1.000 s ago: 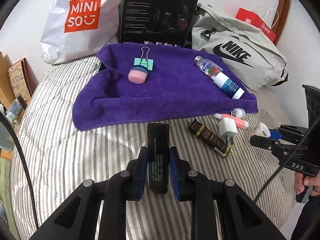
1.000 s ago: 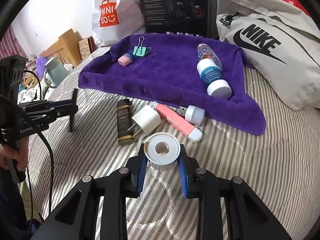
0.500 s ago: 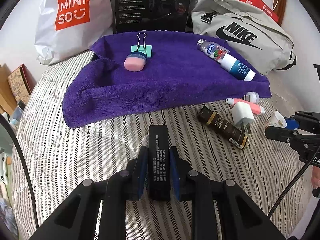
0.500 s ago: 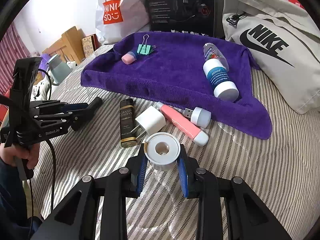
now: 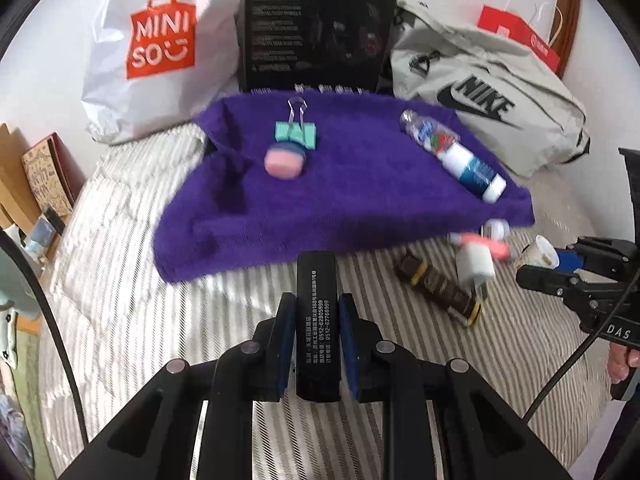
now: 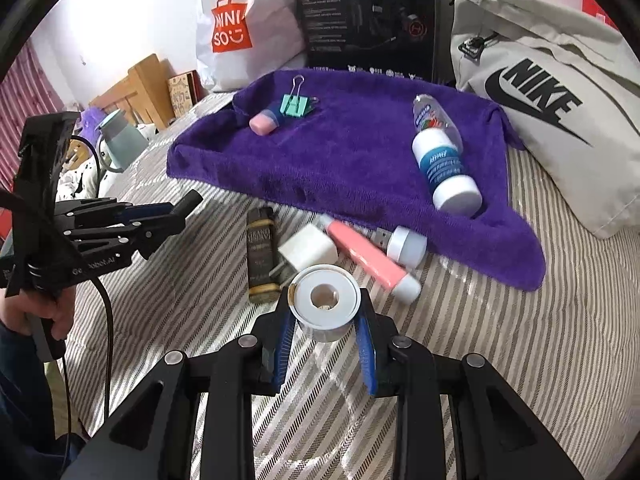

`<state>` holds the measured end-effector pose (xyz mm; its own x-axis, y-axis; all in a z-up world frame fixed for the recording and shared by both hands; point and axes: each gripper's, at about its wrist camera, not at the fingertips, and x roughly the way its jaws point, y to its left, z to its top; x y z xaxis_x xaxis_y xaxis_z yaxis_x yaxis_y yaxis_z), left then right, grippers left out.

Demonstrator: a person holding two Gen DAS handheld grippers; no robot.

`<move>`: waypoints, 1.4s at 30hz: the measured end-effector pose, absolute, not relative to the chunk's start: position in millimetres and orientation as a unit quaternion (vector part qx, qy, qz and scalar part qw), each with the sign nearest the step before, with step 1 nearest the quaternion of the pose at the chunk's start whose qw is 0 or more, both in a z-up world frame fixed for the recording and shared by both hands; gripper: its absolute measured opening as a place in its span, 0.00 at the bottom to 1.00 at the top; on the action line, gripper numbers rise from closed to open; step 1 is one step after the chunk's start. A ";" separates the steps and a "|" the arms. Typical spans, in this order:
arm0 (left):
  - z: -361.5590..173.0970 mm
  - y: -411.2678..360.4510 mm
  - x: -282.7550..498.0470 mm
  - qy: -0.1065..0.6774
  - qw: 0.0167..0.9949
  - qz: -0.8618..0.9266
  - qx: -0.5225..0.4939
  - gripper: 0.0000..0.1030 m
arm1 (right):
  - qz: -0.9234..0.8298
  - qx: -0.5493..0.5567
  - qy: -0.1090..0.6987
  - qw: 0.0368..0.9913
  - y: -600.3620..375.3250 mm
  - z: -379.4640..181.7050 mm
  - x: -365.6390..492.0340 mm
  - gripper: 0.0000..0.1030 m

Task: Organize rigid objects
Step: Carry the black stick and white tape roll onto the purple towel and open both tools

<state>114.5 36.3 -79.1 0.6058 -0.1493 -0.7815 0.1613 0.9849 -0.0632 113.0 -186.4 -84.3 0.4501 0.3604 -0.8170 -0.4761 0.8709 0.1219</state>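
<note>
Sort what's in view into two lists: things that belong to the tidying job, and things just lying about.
Job:
black bar in left gripper
white roll in right gripper
purple towel
binder clip
white bottle
pink tube
white charger

Lying about:
Miniso bag
black box
Nike bag

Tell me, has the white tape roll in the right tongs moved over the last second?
No. The white tape roll sits at the same spot before the white charger, clamped in the right tongs.

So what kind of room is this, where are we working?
Most likely a bedroom at home: the work surface is a bed with a striped quilt, a shopping bag and a sports bag lean against the wall, and household clutter sits beside the bed.
</note>
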 end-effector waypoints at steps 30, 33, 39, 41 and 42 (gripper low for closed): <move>-88.9 55.7 241.2 0.465 0.884 -0.057 0.009 0.20 | 0.238 -0.081 0.473 0.844 -154.6 -87.8 235.0 0.28; -95.5 52.2 245.5 0.472 0.880 -0.054 0.016 0.20 | 0.237 -0.101 0.477 0.840 -149.3 -92.4 236.9 0.28; -97.5 50.3 245.2 0.472 0.880 -0.050 0.023 0.21 | 0.234 -0.117 0.486 0.834 -146.1 -100.5 241.0 0.28; -97.8 48.3 245.1 0.472 0.880 -0.047 0.027 0.20 | 0.235 -0.118 0.484 0.835 -146.4 -100.8 241.5 0.28; -98.1 46.8 245.1 0.472 0.880 -0.045 0.030 0.20 | 0.236 -0.118 0.485 0.834 -146.1 -100.6 242.0 0.28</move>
